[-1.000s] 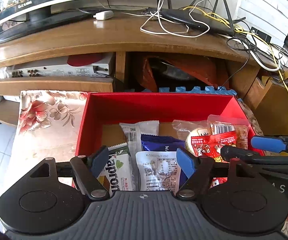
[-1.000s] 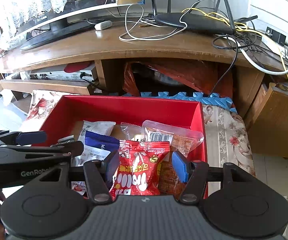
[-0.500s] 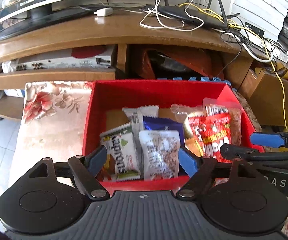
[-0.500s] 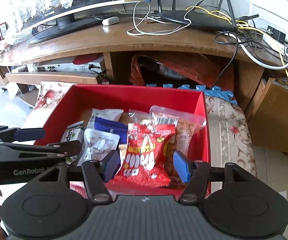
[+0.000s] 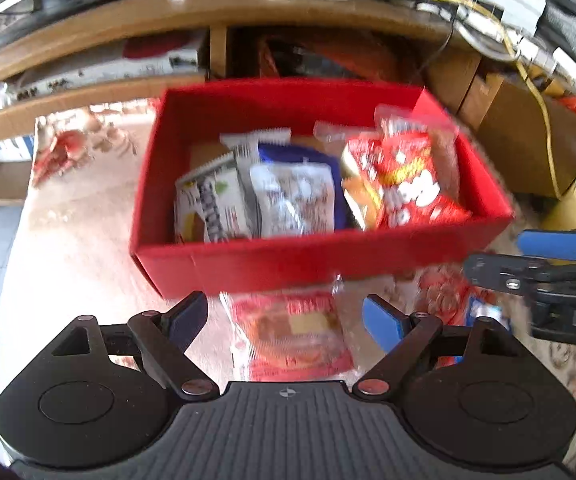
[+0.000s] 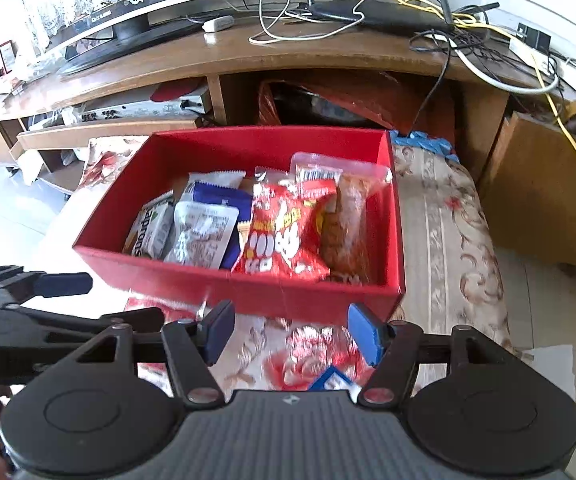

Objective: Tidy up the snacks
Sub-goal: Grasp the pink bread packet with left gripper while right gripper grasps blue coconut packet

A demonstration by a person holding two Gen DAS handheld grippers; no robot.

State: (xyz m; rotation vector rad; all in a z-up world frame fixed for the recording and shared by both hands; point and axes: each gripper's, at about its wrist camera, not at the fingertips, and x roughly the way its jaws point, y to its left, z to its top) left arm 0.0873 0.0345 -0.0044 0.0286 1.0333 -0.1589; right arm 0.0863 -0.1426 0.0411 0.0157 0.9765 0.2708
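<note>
On the floral-patterned cloth (image 6: 447, 216) sits a red cardboard box (image 6: 248, 292) holding snack packets, a red crisp bag (image 6: 280, 236) against its right wall. Left gripper (image 5: 286, 320) gapes over a red-and-clear packet (image 5: 291, 336) before the box; right gripper (image 6: 289, 330), fingers apart, hovers above another red packet (image 6: 307, 364).

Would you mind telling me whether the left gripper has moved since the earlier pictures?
Yes. The left gripper has drawn back toward the person: its fingers were over the red box, and now lie short of its near wall.
</note>
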